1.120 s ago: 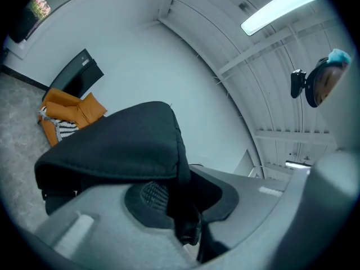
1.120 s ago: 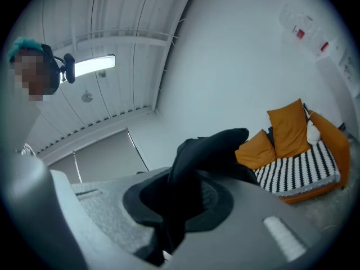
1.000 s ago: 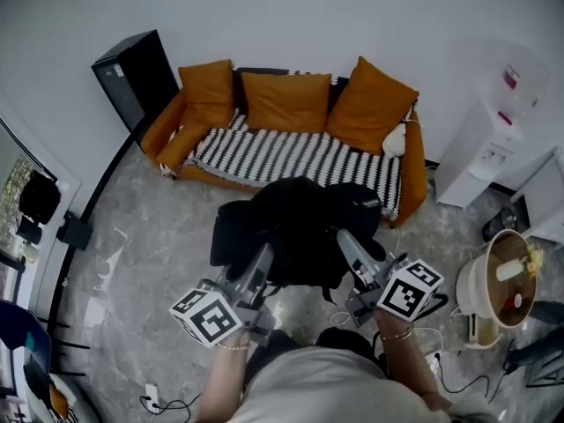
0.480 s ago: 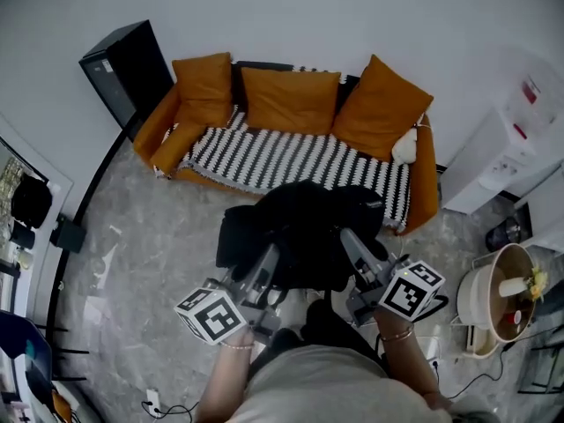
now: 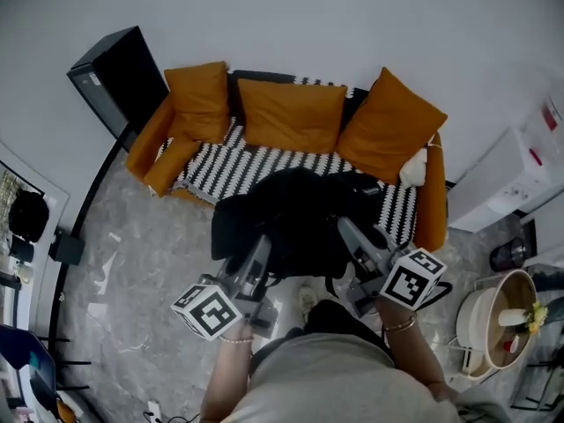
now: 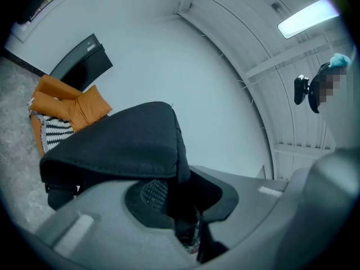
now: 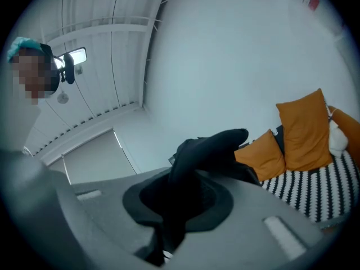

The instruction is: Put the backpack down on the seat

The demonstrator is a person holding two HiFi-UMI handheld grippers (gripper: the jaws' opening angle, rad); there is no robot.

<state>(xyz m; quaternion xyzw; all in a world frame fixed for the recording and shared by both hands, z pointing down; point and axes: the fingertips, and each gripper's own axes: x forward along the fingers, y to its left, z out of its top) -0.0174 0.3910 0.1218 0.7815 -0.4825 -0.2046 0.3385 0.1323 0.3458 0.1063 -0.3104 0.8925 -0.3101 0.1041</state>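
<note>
Whereas a second ago the backpack (image 5: 295, 223) was carried short of the sofa (image 5: 150, 144), its far edge is now seen over the near edge of the striped seat (image 5: 238, 166). Its soft black fabric is pinched narrowly in the left gripper (image 5: 258, 254) and the right gripper (image 5: 352, 236). Open mottled grey floor (image 5: 141, 263) is left at the left.

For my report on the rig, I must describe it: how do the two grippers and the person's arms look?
Both the left gripper and the right gripper have long grey jaws, and each carries a white cube with black square markers. The person wears a pale shirt and a thin bracelet on each wrist.
</note>
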